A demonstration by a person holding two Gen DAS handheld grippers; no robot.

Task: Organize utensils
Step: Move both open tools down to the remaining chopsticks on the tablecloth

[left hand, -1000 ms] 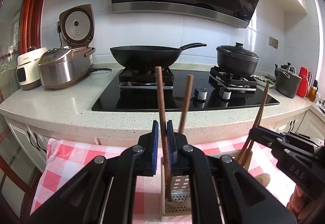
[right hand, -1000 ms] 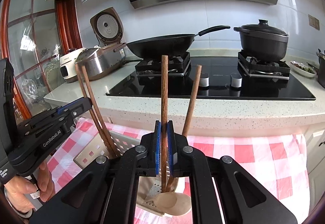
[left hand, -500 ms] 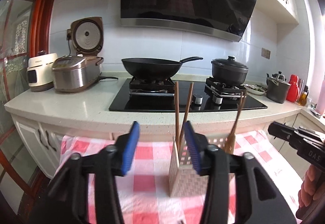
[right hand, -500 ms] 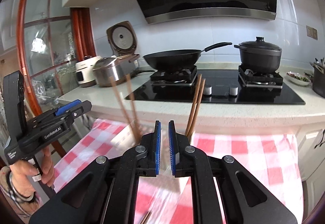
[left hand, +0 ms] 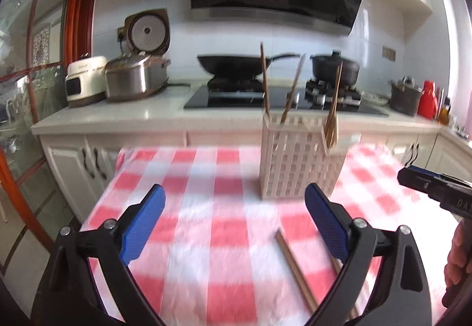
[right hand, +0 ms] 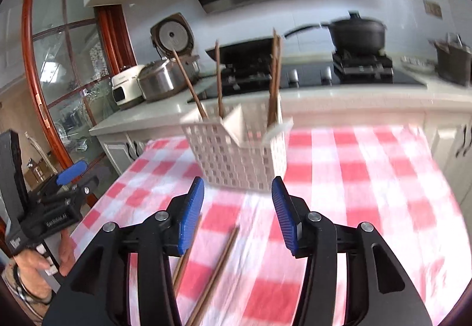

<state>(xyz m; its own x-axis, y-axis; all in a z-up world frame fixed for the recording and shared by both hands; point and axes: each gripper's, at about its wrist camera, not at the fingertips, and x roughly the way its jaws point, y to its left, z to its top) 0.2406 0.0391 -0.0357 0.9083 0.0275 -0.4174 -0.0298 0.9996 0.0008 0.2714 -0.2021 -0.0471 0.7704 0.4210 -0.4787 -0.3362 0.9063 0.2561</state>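
Chopsticks [right hand: 219, 272] lie loose on checked cloth [right hand: 354, 178], near side of basket [right hand: 236, 160]. My L gripper [left hand: 234, 225] & R gripper [right hand: 237, 213] both opening, nothing btwn jaws.

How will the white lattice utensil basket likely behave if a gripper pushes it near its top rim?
The utensil basket looks thin, perforated plastic, so probably light and apt to slide on the checked cloth. It stands tall with long chopsticks above its rim, so a high push may tip it.
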